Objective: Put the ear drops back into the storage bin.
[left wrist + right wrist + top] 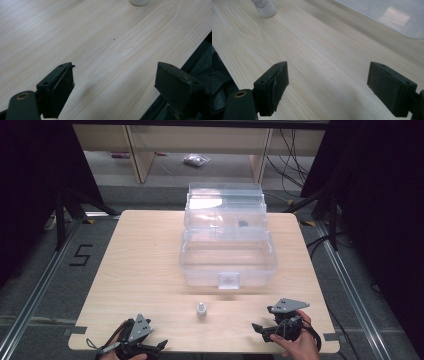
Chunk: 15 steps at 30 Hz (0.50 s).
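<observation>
A small white bottle (201, 310) stands upright on the wooden table (140, 260), near the front edge, between my two grippers. Its base shows at the top of the left gripper view (138, 2) and at the upper left of the right gripper view (265, 7). A clear plastic box (227, 257) with its lid tipped back sits at the table's middle; a corner of it (397, 17) shows in the right gripper view. My left gripper (155, 347) is at the front left, open and empty (115, 82). My right gripper (262, 330) is at the front right, open and empty (328, 85).
A small dark thing (243, 224) lies in the box's upper part. Black stands and cables flank the table. Beyond it are a wooden shelf frame and a plastic bag (196, 160) on the floor. A "5" (80, 255) is marked on the floor at left.
</observation>
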Tool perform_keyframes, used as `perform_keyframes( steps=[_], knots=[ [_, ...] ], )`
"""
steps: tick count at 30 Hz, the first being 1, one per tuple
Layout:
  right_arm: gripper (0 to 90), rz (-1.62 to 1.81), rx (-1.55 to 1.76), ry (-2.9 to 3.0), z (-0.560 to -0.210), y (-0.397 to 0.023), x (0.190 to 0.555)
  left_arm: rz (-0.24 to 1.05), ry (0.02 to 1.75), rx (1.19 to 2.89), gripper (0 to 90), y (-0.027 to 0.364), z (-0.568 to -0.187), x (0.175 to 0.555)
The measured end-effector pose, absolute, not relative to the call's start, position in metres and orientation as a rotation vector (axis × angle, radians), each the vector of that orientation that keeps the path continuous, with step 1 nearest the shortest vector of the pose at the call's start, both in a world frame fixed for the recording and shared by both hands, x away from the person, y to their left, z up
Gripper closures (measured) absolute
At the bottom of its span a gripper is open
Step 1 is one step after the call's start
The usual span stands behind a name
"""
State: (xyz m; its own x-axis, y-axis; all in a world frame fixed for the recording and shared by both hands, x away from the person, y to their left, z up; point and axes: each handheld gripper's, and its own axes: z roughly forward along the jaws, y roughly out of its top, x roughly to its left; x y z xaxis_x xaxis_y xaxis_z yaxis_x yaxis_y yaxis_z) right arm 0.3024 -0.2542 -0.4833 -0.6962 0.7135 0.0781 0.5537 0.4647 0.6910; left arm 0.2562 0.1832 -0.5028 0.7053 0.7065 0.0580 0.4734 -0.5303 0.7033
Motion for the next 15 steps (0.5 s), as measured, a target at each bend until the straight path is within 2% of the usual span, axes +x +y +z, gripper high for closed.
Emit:
perform_keyframes(
  steps=[15],
  knots=[
    [19.6, 0.973, 1.066, 2.556, -0.4749, -0.2442, 0.3060, 0.444, 0.889, 2.248, 14.9, 0.1843, -0.5027, 0.2568]
  ],
)
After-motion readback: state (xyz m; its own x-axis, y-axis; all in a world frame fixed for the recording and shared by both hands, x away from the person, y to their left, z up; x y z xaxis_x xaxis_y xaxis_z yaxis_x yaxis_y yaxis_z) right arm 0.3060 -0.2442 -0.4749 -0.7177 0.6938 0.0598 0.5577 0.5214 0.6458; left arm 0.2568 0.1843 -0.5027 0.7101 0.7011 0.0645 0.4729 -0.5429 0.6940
